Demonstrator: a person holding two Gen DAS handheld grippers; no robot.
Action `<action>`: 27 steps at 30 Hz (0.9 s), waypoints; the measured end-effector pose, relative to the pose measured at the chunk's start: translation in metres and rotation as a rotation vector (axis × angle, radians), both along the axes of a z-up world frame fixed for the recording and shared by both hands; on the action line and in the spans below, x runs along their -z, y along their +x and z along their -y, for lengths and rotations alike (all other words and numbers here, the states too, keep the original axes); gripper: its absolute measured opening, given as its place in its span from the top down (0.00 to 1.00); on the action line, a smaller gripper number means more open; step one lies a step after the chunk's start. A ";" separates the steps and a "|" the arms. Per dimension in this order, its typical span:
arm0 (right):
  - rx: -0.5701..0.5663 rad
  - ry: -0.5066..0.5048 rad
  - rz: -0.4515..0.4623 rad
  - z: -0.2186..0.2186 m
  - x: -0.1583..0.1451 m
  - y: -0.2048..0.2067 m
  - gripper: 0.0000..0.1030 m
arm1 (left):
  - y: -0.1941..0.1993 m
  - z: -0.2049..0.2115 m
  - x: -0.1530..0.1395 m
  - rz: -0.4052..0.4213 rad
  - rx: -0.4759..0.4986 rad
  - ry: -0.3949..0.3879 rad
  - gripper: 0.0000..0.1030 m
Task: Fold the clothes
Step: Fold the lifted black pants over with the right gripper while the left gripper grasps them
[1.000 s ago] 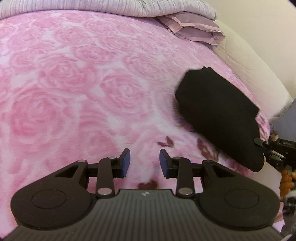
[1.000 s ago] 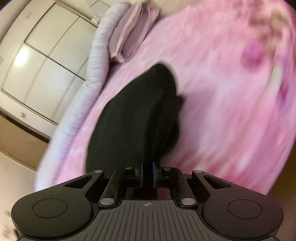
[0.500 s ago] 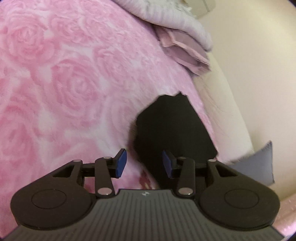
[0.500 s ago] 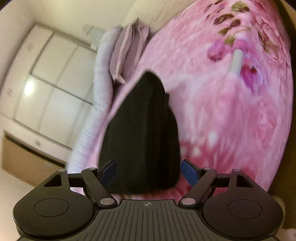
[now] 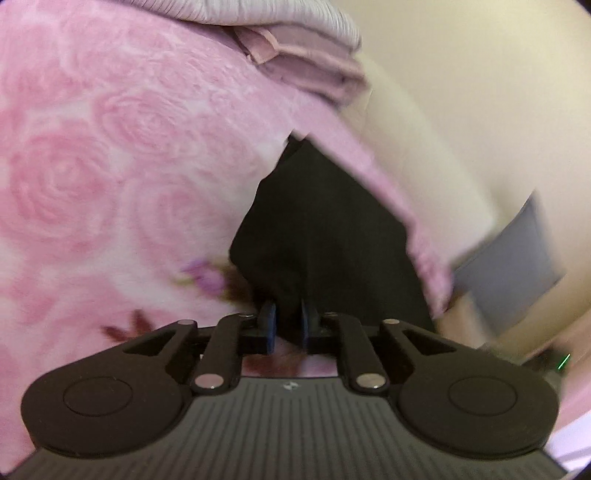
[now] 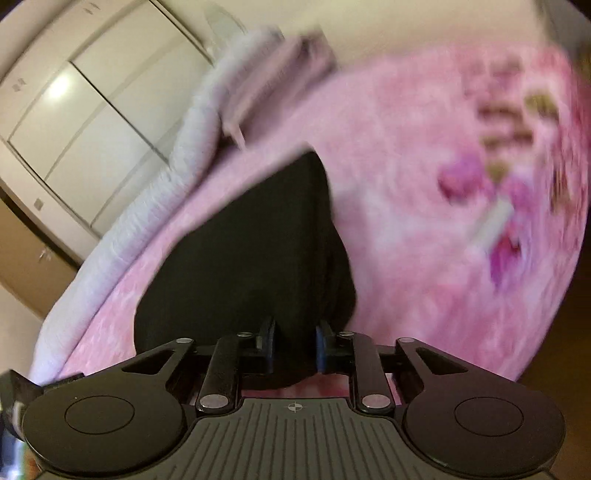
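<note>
Black garment (image 5: 325,236), already folded compact, is lying on the pink rose bedspread (image 5: 110,166) near the bed's edge. Left tongs (image 5: 287,326) and right tongs (image 6: 294,345) are both closing on its near hem, cloth between the jaws. Step in hand looks like regrasping; the next move is likely calling for both grips to seat firmly before lifting the hem over.

To my left, the pink rose blanket (image 5: 110,177) lies open and unobstructed. Ahead, a black garment (image 5: 325,229) covers the near edge, between both my grippers' closing jaws. Beyond it, a folded grey quilt (image 5: 280,14) and mauve pillow (image 5: 310,70) block the far side; a wall (image 5: 480,92) bounds the right.
</note>
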State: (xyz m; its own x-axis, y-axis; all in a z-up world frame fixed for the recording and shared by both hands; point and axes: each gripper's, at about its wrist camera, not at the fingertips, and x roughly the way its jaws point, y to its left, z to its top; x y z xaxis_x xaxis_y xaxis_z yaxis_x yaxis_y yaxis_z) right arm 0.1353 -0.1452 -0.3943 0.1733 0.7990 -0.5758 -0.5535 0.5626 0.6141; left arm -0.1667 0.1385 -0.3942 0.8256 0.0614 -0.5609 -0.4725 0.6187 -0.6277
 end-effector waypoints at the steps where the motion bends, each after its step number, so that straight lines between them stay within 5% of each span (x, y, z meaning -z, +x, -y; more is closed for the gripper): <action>1: -0.009 -0.005 -0.042 0.002 0.005 0.005 0.70 | 0.002 0.003 -0.001 -0.032 0.016 0.037 0.82; 6: -0.021 0.018 -0.042 0.016 -0.006 0.025 0.58 | 0.003 -0.027 -0.034 -0.037 0.001 0.150 0.79; 9: -0.008 0.066 -0.016 0.008 -0.023 0.051 0.55 | 0.034 -0.050 -0.050 -0.046 0.048 0.188 0.67; 19: -0.066 0.062 0.013 -0.080 -0.021 0.124 0.53 | 0.145 -0.118 -0.029 -0.005 0.120 -0.009 0.62; 20: -0.062 0.062 0.015 -0.087 -0.017 0.128 0.67 | 0.150 -0.117 -0.027 0.007 0.133 -0.009 0.71; 21: -0.061 0.074 0.027 -0.091 -0.014 0.131 0.96 | 0.155 -0.117 -0.025 0.020 0.146 -0.009 0.80; 22: -0.069 0.074 0.046 -0.095 -0.013 0.131 0.96 | 0.161 -0.116 -0.023 0.032 0.159 -0.008 0.93; 24: -0.082 0.061 0.132 -0.098 -0.016 0.127 0.96 | 0.167 -0.110 -0.021 0.015 0.164 0.089 0.94; 27: -0.091 -0.057 0.210 -0.113 -0.001 0.121 0.96 | 0.178 -0.111 0.004 -0.080 0.131 0.097 0.92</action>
